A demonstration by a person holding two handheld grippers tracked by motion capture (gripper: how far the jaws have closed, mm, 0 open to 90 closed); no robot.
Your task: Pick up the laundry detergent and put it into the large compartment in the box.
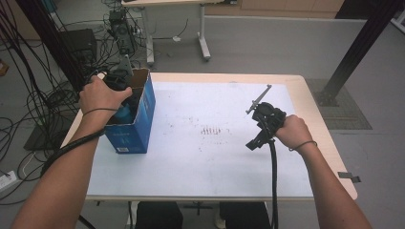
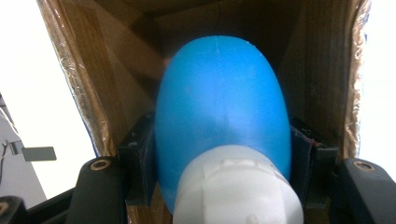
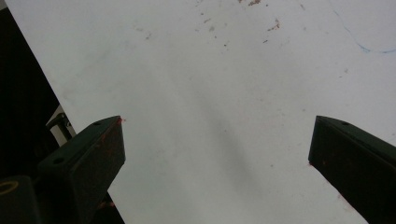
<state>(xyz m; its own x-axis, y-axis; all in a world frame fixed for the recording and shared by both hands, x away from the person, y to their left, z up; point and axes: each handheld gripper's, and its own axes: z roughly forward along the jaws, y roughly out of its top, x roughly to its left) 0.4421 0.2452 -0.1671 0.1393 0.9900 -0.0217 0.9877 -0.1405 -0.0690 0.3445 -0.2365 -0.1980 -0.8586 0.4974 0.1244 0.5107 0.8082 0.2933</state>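
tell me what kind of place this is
Probably a lab or workshop set up for recording. Loose cables cover the grey floor, electronics sit behind the table, and a black frame post stands at the right.

smooth plastic bottle, cardboard box

The box wall and the left hand are hiding most of the bottle in the high view. In the left gripper view the bottom edge is cutting off the bottle's white cap, and the bottle is covering the box floor. The right gripper view's edges are cutting off the table.
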